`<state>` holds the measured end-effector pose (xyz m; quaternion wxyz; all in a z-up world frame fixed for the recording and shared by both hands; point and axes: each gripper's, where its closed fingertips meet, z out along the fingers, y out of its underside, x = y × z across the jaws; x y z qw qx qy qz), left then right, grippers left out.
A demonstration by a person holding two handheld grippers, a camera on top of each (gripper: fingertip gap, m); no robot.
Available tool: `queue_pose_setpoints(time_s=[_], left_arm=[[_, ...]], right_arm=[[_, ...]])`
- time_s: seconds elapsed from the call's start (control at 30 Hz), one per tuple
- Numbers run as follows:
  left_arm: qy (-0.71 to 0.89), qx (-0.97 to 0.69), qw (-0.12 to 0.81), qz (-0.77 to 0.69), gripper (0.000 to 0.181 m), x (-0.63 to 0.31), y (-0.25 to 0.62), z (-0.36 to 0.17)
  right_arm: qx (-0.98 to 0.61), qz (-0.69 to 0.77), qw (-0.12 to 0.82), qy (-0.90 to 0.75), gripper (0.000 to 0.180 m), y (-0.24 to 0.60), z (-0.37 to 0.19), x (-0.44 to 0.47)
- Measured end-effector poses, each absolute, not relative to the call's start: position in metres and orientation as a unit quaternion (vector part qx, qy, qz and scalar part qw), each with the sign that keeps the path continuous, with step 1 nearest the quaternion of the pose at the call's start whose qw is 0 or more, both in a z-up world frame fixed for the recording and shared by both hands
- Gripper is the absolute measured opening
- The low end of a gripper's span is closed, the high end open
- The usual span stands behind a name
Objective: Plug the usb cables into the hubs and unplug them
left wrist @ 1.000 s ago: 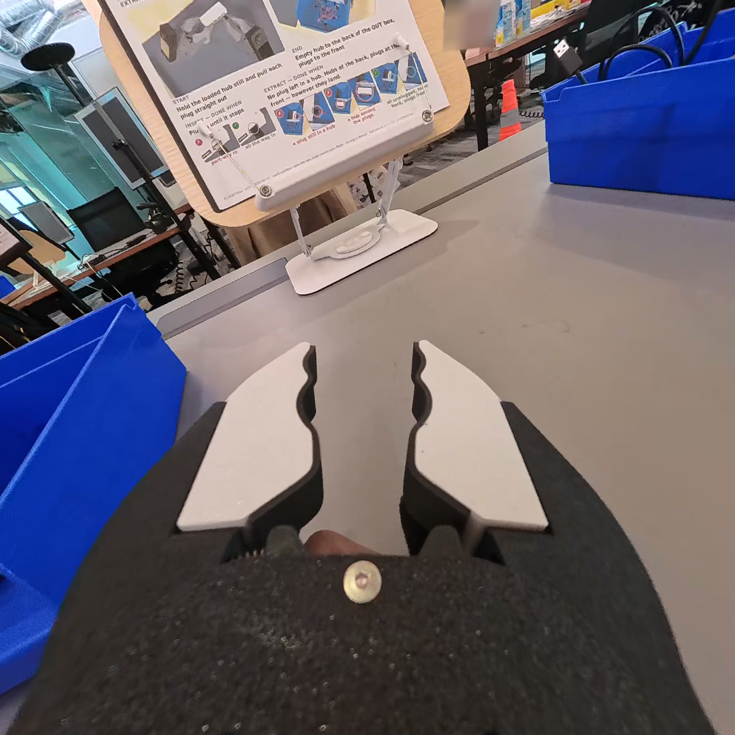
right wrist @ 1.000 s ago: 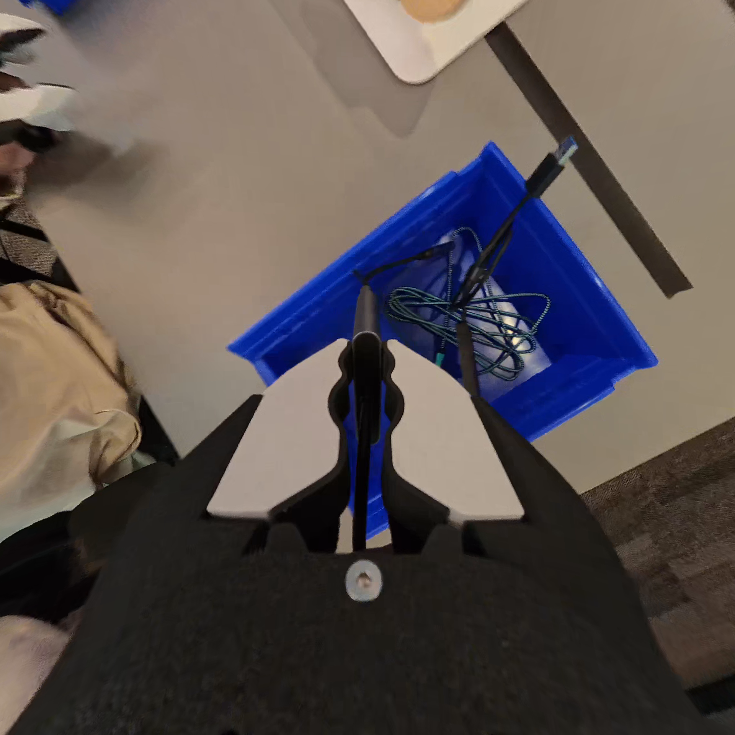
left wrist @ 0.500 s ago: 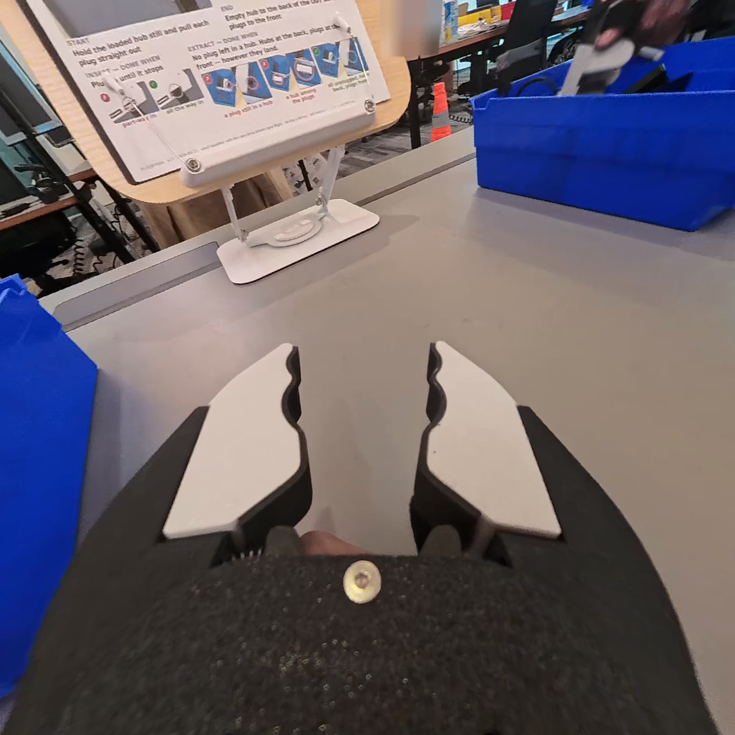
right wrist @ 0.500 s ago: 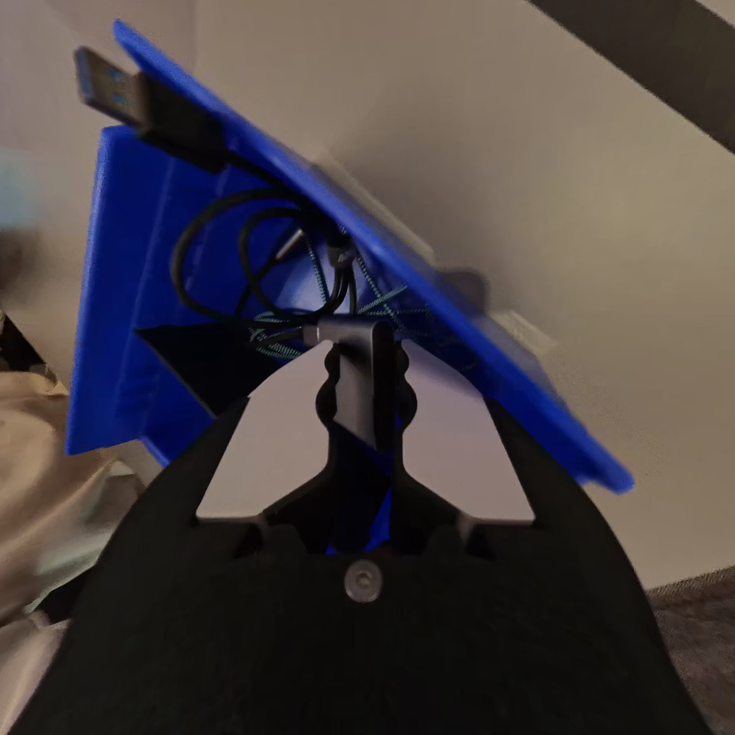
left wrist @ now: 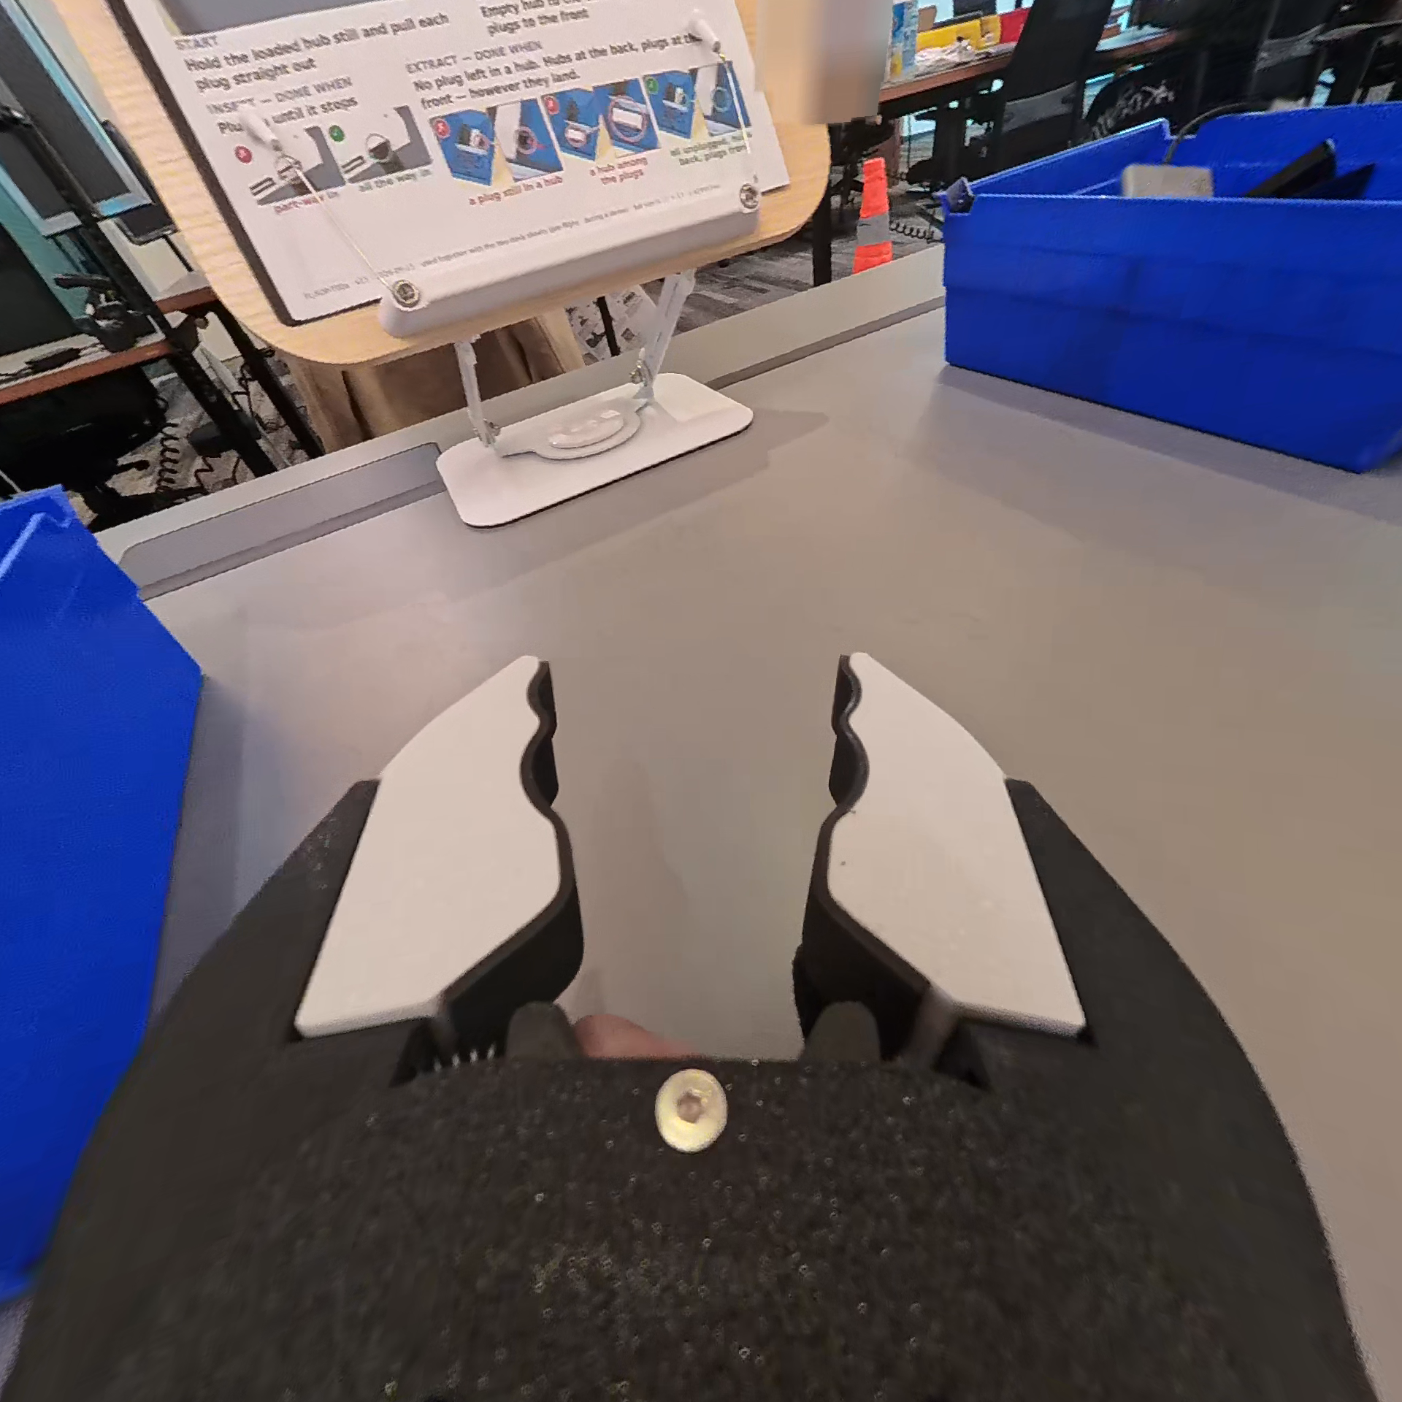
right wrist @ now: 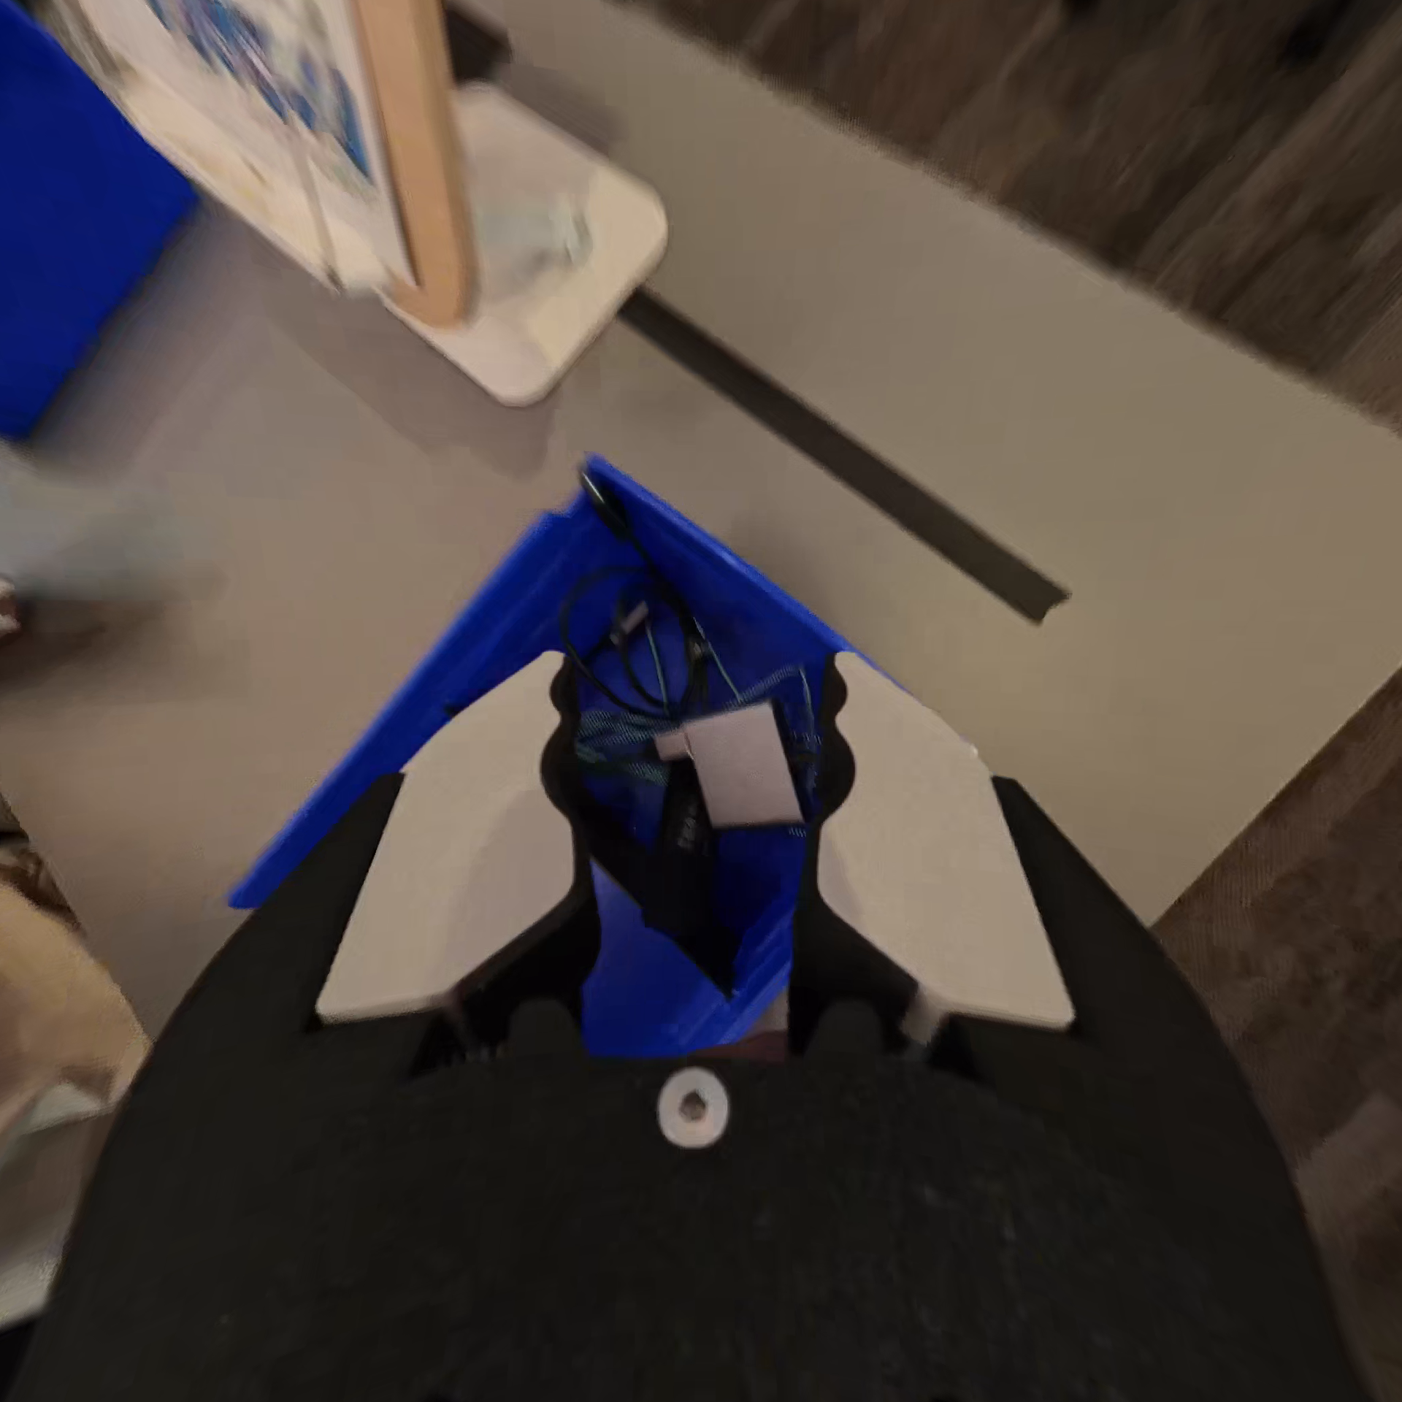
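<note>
Two grippers' fingers spread, table between bins

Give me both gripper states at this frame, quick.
Left gripper: open, empty, over the table.
Right gripper: open, empty, above the blue bin.

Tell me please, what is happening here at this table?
A person works with two handheld grippers on a grey table. The right gripper is open above a blue bin that holds a grey hub and tangled cables; it grips nothing. The left gripper hangs open and empty over the table, facing an instruction board. Another blue bin stands at its left.
</note>
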<state>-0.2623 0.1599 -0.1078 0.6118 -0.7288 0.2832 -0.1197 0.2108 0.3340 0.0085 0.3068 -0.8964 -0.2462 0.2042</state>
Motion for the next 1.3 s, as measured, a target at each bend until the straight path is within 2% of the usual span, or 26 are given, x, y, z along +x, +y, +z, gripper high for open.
queue_pose_setpoints(time_s=[0.13,0.23,0.47,0.67,0.73,0.8,0.87,0.93,1.3], left_arm=[[0.261,-0.731,0.623,-0.102,0.07,-0.27,0.165,-0.105],[0.242,-0.728,0.636,-0.076,0.07,-0.277,0.17,-0.1],[0.192,-0.741,0.643,-0.031,0.07,-0.293,0.184,-0.099],[0.131,-0.762,0.631,-0.058,0.069,-0.308,0.192,-0.102],[0.123,-0.762,0.633,-0.06,0.068,-0.311,0.192,-0.101],[0.123,-0.762,0.633,-0.061,0.067,-0.312,0.191,-0.101],[0.128,-0.762,0.632,-0.064,0.063,-0.31,0.191,-0.101],[0.136,-0.765,0.627,-0.064,0.059,-0.307,0.191,-0.103],[0.144,-0.77,0.62,-0.04,0.066,-0.307,0.192,-0.108]], right_arm=[[-0.817,0.204,0.485,-0.234,0.046,0.303,0.087,0.162],[-0.793,0.173,0.543,-0.216,0.052,0.257,0.083,0.106],[-0.763,0.235,0.582,-0.153,0.056,0.166,-0.014,-0.045],[-0.763,0.126,0.618,-0.142,0.057,0.151,-0.087,-0.091],[-0.749,0.105,0.64,-0.134,0.049,0.149,-0.097,-0.093],[-0.753,0.073,0.639,-0.14,0.052,0.15,-0.101,-0.092],[-0.735,0.068,0.659,-0.147,0.044,0.147,-0.095,-0.093],[-0.743,0.078,0.649,-0.145,0.049,0.148,-0.098,-0.094],[-0.737,0.094,0.655,-0.135,0.049,0.146,-0.095,-0.09]])
